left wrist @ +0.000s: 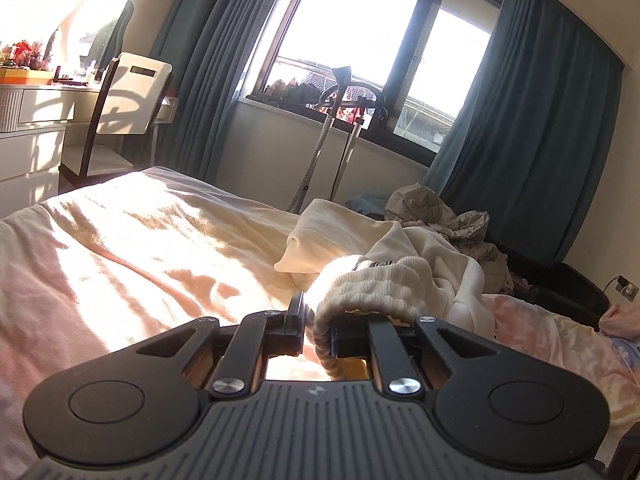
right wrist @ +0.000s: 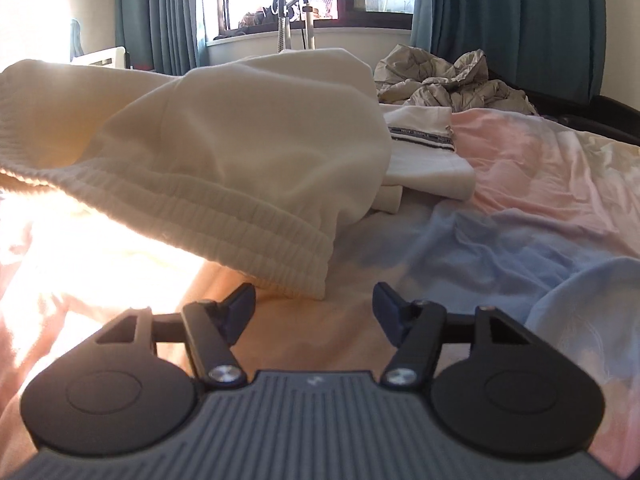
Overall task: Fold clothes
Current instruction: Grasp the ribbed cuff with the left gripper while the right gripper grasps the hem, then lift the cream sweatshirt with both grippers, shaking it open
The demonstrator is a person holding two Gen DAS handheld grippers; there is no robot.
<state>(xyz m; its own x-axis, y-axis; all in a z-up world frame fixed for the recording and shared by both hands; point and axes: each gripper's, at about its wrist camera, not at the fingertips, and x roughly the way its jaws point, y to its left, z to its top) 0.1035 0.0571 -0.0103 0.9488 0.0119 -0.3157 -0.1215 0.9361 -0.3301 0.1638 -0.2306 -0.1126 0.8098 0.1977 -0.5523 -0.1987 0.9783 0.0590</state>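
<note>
While left gripper (left wrist: pixel 318 330) pinches the cream garment's ribbed hem (left wrist: pixel 360 284), right gripper (right wrist: pixel 314 308) gapes wide, holding nothing, cream garment (right wrist: pixel 240 152) at its 11 o'clock.

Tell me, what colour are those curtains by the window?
The curtains are dark teal blue, clearest in the left wrist view.

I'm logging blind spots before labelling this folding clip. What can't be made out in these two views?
- Left wrist view: how much ribbed waistband the left gripper pinches; the cloth hides the fingertips.
- Right wrist view: the cream garment's far side, hidden by its own bulk; the right gripper is open.
- Both views: glare washes out the bedsheet.
</note>
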